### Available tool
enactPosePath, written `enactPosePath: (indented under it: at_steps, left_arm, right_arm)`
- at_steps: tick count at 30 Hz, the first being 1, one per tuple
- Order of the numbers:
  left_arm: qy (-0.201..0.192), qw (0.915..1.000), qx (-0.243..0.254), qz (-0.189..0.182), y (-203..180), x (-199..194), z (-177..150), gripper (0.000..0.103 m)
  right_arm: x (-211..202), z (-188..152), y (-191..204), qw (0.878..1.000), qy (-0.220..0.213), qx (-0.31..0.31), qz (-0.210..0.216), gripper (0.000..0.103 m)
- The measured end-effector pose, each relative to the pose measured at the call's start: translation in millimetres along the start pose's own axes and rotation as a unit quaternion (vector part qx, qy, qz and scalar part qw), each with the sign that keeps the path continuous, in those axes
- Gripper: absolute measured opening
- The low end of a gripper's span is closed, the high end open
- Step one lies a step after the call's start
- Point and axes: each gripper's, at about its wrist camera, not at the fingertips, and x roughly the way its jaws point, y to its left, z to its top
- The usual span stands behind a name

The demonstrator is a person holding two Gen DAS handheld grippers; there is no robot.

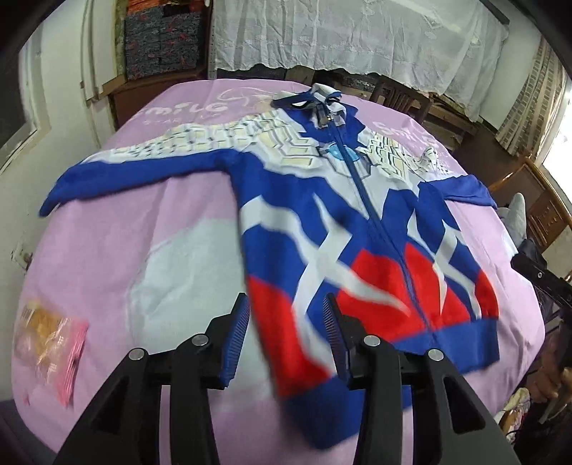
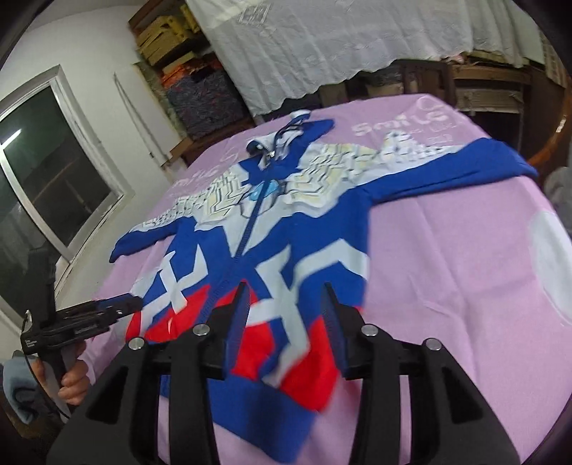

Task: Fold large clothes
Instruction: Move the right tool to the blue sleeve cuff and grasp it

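A zip-up jacket [image 1: 321,200] in blue, white and red lies face up on the pink-covered table [image 1: 118,243], sleeves spread to both sides and hood at the far end. My left gripper [image 1: 286,314] is open, hovering over the jacket's lower left part near the hem; cloth shows between its fingers [image 1: 241,322], and I cannot tell if they touch it. My right gripper [image 2: 286,307] is open over the jacket [image 2: 271,229] at its lower right part. In the right wrist view the left gripper [image 2: 136,304] reaches the jacket's side edge.
A pink snack packet [image 1: 50,350] lies near the table's left front. Behind the table are a white lace cover [image 1: 357,32], stacked boxes [image 1: 161,39] and wooden chairs [image 1: 536,200]. A window [image 2: 53,161] is on the left. A hand [image 2: 73,382] holds the left gripper.
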Motion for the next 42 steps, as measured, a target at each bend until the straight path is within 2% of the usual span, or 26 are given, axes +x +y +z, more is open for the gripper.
enactPosePath:
  at_steps: [2,4,6,7,8,11,12,13,15,18,21,24,26,27,29,30,32,34,35,37,39,42]
  left_arm:
    - [0.012,0.9999,0.001,-0.008,-5,15,9,0.045]
    - [0.031,0.9995,0.001,0.001,-7,36,16,0.045]
    - [0.048,0.9986,0.003,0.023,-4,55,18,0.045]
    - [0.037,0.9987,0.009,0.034,-3,56,19,0.045]
    - [0.036,0.9983,0.015,0.042,-3,57,19,0.045]
    - [0.047,0.9982,0.014,0.035,3,57,26,0.045]
    - [0.044,0.9983,0.008,0.038,6,55,34,0.045]
    - [0.039,0.9984,0.005,0.042,8,54,42,0.047]
    - [0.021,0.9984,-0.001,0.052,8,52,67,0.051]
    - [0.001,0.9989,-0.005,0.047,-3,58,103,0.066]
    - [-0.005,0.9986,-0.003,0.052,-18,81,131,0.067]
    - [0.007,0.9976,0.007,0.068,-24,115,147,0.071]
    - [0.024,0.9970,-0.002,0.074,-18,139,151,0.071]
    - [0.040,0.9962,-0.011,0.076,-12,154,151,0.071]
    - [0.015,0.9956,-0.003,0.093,-9,157,151,0.083]
    - [0.016,0.9937,0.005,0.111,-9,161,150,0.089]
    - [0.016,0.9952,0.003,0.097,-6,163,148,0.094]
    - [0.019,0.9958,0.004,0.089,-6,164,148,0.099]
    - [0.019,0.9958,0.005,0.089,-6,164,148,0.099]
    - [0.019,0.9949,0.007,0.099,-8,165,147,0.100]
    - [0.010,0.9940,0.004,0.109,-9,164,144,0.100]
    - [0.004,0.9936,0.004,0.113,-10,164,142,0.100]
  right_arm:
    - [30,10,-2,0.999,0.034,0.010,0.013,0.041]
    - [51,13,-5,0.998,0.063,0.021,0.014,0.041]
    - [74,12,-18,0.995,0.098,0.035,0.008,0.040]
    - [78,9,-23,0.994,0.105,0.040,0.005,0.036]
    - [76,10,-29,0.994,0.098,0.047,0.013,0.036]
    - [68,29,-46,0.994,0.083,0.076,0.017,0.038]
    - [63,38,-52,0.994,0.068,0.084,0.013,0.043]
    - [60,55,-60,0.994,0.047,0.095,0.009,0.054]
    - [65,80,-77,0.992,0.027,0.121,0.006,0.062]
    - [94,109,-99,0.987,0.030,0.159,0.010,0.061]
    - [131,128,-106,0.987,0.043,0.156,0.001,0.061]
    - [154,133,-121,0.984,0.042,0.175,-0.006,0.059]
    - [151,133,-131,0.984,0.028,0.176,-0.003,0.058]
    - [145,135,-137,0.984,0.020,0.176,-0.020,0.058]
    - [123,138,-155,0.980,-0.022,0.187,-0.061,0.059]
    - [110,140,-167,0.976,-0.039,0.204,-0.062,0.060]
    - [81,140,-195,0.964,-0.075,0.250,-0.049,0.060]
    - [55,135,-222,0.950,-0.103,0.287,-0.065,0.060]
    - [38,128,-240,0.939,-0.121,0.311,-0.081,0.060]
    - [22,118,-262,0.923,-0.135,0.347,-0.096,0.061]
    - [11,106,-285,0.905,-0.145,0.388,-0.095,0.061]
    - [13,101,-298,0.897,-0.142,0.411,-0.086,0.061]
